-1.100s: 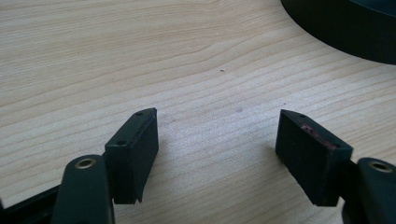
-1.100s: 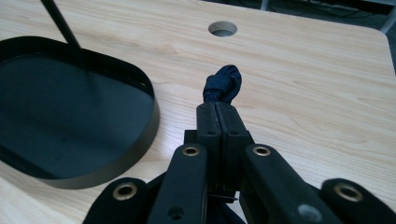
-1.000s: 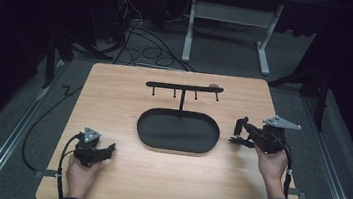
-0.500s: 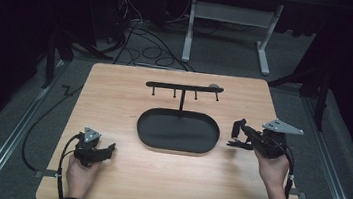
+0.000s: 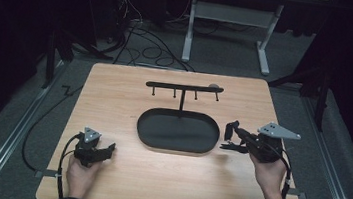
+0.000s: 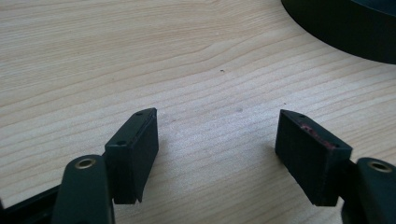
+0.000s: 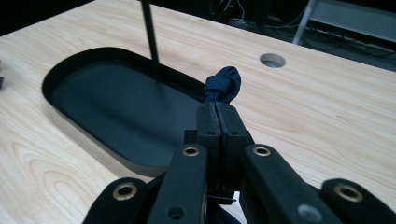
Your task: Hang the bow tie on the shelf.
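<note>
No readable writing or brand on anything I can see. Counts: two grippers, one tray, one rack, one piece of cloth.

Far left: left gripper sits low on the table near the front-left corner, in my left hand. Its own view shows the jaws spread wide over bare wood, nothing between the pads, released.

Centre: one black oval tray with a raised rim, nothing in it. One thin post rises from its far side and carries a black crossbar rack; I count four short pegs hanging under the bar.

Right: right gripper just beside the tray's right end, held above the table in my right hand, pointing left toward the tray. Jaws clenched on a dark blue knotted cloth; the knot sticks out past the pad tips. In its view the cloth sits over the tray's near rim, with one round hole in the tabletop beyond.
</note>
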{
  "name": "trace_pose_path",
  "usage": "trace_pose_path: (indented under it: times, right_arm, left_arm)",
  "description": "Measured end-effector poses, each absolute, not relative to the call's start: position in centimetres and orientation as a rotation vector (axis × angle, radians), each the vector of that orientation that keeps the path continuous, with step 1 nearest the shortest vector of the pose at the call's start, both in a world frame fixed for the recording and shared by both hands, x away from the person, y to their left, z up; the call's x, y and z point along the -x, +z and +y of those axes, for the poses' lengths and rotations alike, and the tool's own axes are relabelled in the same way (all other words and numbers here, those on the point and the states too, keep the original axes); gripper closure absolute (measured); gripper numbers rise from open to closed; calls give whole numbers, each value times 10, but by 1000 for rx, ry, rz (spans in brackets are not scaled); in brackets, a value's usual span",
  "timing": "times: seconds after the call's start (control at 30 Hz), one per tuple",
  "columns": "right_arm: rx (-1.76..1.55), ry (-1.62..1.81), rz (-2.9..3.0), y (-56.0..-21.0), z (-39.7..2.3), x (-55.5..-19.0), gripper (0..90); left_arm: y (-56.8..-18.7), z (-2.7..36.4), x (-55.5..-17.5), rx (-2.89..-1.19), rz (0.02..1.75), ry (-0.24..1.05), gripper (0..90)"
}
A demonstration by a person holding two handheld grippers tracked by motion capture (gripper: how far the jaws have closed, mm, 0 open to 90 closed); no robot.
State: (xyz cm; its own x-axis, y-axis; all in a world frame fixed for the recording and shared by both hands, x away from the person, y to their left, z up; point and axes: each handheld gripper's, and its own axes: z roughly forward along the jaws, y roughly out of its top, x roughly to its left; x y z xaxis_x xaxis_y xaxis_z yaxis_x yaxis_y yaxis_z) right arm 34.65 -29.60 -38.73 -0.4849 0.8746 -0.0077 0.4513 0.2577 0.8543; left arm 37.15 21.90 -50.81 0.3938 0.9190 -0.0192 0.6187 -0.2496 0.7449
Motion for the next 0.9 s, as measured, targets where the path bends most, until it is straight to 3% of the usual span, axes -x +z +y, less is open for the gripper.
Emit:
trace_pose_path:
  times: [0.9]
  right_arm:
    - [-1066, 1220, 2115, -373, -257, -354, 900]
  left_arm:
    - [-508, 219, -372, -1975, 1312, 563, 306]
